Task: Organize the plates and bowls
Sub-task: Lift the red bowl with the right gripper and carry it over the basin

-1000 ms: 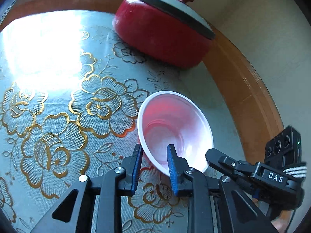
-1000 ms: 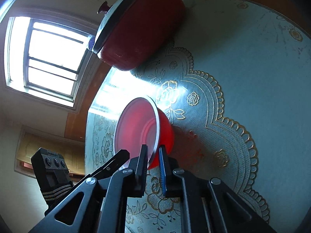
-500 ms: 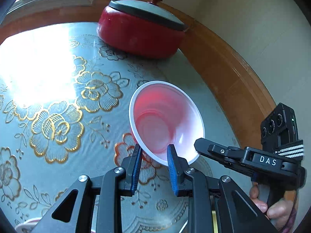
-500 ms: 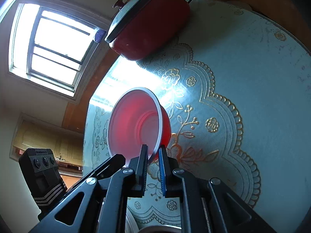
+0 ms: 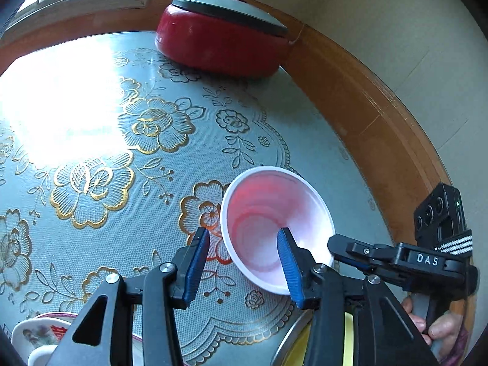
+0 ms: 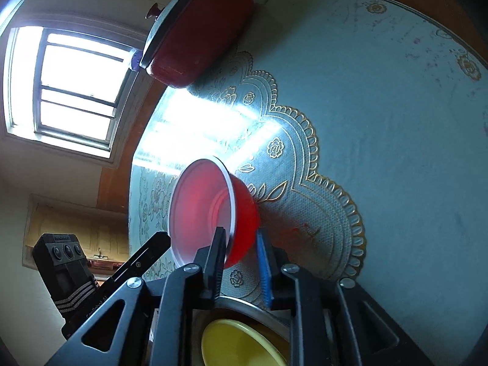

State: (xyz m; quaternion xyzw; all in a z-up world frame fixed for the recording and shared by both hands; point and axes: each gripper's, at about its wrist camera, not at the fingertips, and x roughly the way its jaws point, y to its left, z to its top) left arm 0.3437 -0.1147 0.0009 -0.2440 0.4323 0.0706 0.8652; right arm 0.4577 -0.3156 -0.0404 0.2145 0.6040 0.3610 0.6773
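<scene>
left wrist view: left hand-held gripper [image 5: 242, 267] with blue pads spread apart, straddling the near rim of the red bowl [image 5: 276, 231] without pinching it; one pad sits outside the bowl, the other inside. bowl is tilted, mouth toward the camera, above the floral cloth on the surface [image 5: 128, 164]. right hand-held gripper [image 5: 335, 244] reaches in from the right to the bowl's rim. red lidded pot [image 5: 222, 39] at the far edge. patterned dish [image 5: 39, 332] at near left, metal plate [image 5: 292, 335] at near right.

right wrist view: right hand-held gripper [image 6: 241, 257] clamped on the red bowl [image 6: 213, 210] at its near rim, bowl tipped on edge over the cloth. yellow bowl [image 6: 241, 344] inside a metal plate [image 6: 244, 303] right beneath the fingers. red pot [image 6: 198, 33] far, by the window [image 6: 67, 85].
</scene>
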